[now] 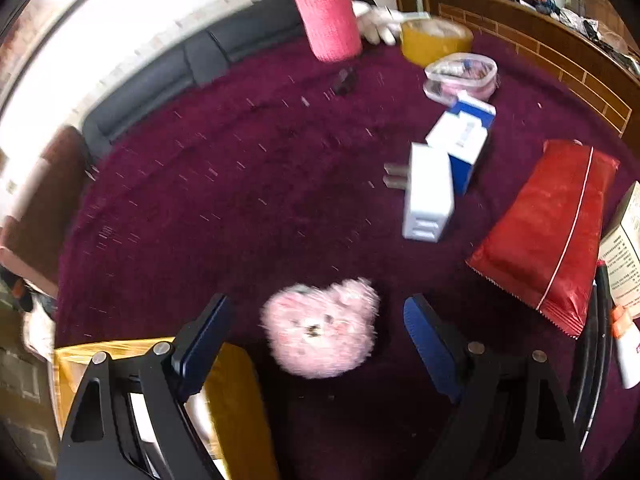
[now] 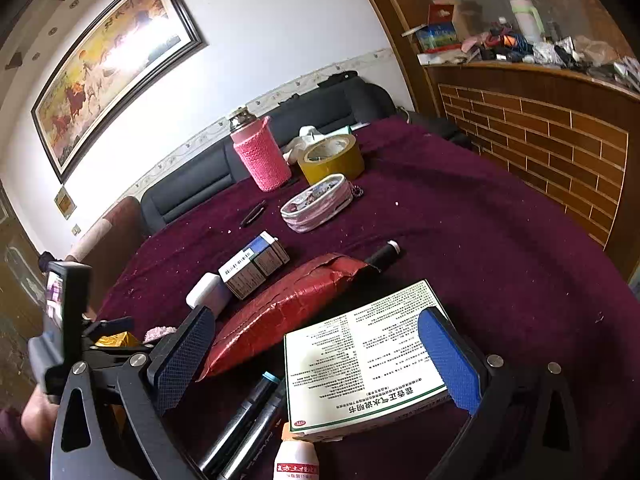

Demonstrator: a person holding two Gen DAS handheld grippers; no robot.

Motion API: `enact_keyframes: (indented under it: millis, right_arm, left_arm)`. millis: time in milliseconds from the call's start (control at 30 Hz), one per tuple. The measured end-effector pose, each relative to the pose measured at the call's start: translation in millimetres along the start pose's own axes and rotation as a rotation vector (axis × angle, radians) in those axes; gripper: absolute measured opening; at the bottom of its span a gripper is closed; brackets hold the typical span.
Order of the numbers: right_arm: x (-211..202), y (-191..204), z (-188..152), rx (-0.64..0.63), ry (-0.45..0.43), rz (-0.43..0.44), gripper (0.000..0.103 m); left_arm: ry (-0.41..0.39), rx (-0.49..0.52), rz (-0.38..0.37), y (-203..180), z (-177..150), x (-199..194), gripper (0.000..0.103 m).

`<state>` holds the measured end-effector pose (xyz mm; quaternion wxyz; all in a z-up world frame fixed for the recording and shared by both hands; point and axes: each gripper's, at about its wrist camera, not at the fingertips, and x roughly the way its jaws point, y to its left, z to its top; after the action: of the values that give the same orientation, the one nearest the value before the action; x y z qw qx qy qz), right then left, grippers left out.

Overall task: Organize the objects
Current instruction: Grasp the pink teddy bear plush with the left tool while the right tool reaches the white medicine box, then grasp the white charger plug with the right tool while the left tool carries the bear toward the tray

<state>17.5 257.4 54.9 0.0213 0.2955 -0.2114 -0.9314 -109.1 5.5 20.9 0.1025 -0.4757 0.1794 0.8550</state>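
1. The left gripper [image 1: 316, 320] stood wide open, holding nothing, with a pink fluffy pom-pom [image 1: 320, 328] lying between its fingers on the maroon tablecloth [image 1: 200, 200].
2. The right gripper [image 2: 316, 356] also gaped wide; a green-edged medicine box [image 2: 360, 360] lay between its fingers, not clamped.
3. Farther off lay a red foil packet [image 1: 552, 232], a white charger plug [image 1: 428, 192] and a pink knitted bottle [image 1: 328, 20].

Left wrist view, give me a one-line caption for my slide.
Open left claw hovering over a fluffy pink toy on a maroon tablecloth, white charger and red packet beyond.
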Motion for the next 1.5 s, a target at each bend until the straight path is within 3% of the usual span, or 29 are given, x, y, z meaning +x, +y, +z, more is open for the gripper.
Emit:
enact_keyframes:
  millis: [100, 167, 233, 467, 567, 700, 933, 1133, 1300, 1333, 1433, 1500]
  right_arm:
    - [2, -6, 0, 0.032, 0.011, 0.007, 0.103]
    - [1, -7, 0, 0.039, 0.008, 0.006, 0.103]
    - [1, -7, 0, 0.031, 0.006, -0.005, 0.103]
    - [3, -3, -2, -0.009, 0.005, -0.032, 0.103]
    - [3, -4, -2, -0.014, 0.003, -0.041, 0.103]
    - [4, -1, -3, -0.041, 0.001, -0.062, 0.103]
    - [4, 9, -6, -0.07, 0.008, -0.104, 0.103]
    - [-3, 53, 13, -0.066, 0.097, 0.088, 0.103]
    - [53, 99, 24, -0.035, 0.309, 0.187, 0.103]
    - [66, 107, 24, -0.04, 0.336, 0.173, 0.099]
    - [103, 125, 22, -0.055, 0.413, 0.116, 0.072]
    - [125, 130, 19, -0.038, 0.46, 0.083, 0.064]
  left_arm:
    - [0.032, 0.028, -0.036, -3, -1, 5, 0.081]
    - [0.041, 0.006, -0.081, -2, 1, 3, 0.045]
    - [0.022, -0.008, -0.058, 1, -1, -2, 0.042]
    - [-0.11, -0.06, -0.094, 4, -19, -58, 0.041]
    - [-0.187, -0.11, -0.161, 8, -36, -100, 0.043]
    - [-0.264, -0.192, -0.231, 17, -74, -145, 0.043]
    - [-0.335, -0.352, -0.252, 54, -142, -186, 0.044]
    - [-0.372, -0.444, -0.227, 90, -183, -196, 0.044]
    - [-0.378, -0.513, -0.253, 112, -207, -193, 0.044]
    - [-0.377, -0.525, -0.254, 117, -211, -192, 0.044]
    - [-0.371, -0.547, -0.255, 130, -221, -189, 0.044]
    - [-0.374, -0.558, -0.253, 138, -227, -187, 0.044]
